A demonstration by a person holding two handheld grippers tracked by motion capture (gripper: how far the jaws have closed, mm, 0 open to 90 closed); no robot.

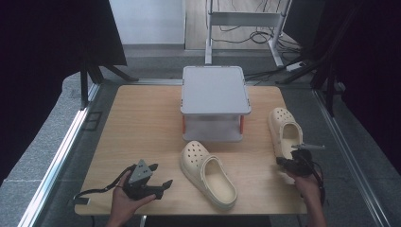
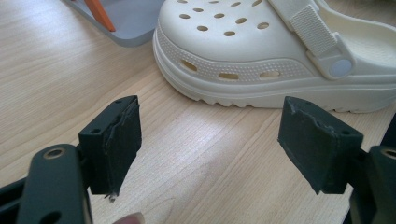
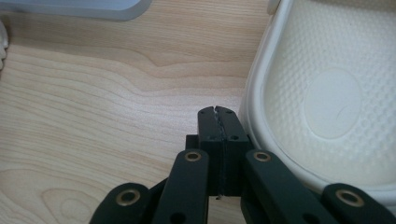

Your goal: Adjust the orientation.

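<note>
Two cream clogs lie on the wooden table (image 1: 142, 123). One clog (image 1: 208, 174) lies in the middle near the front edge, toe toward the grey shelf; the left gripper view has its toe and strap (image 2: 261, 51) close ahead. My left gripper (image 1: 161, 185) rests low at the front left, held in a hand, open with nothing between its pads (image 2: 116, 140), pointed at that clog. The other clog (image 1: 284, 132) lies at the right. My right gripper (image 1: 283, 162) is shut and empty, its tips (image 3: 218, 122) just beside that clog's heel rim (image 3: 327, 93).
A grey two-level shelf (image 1: 215, 90) with orange posts stands at the table's middle back; its lower board (image 2: 126, 23) is near the middle clog's toe. Bare wood lies at the left and front. Metal rails border the table's sides.
</note>
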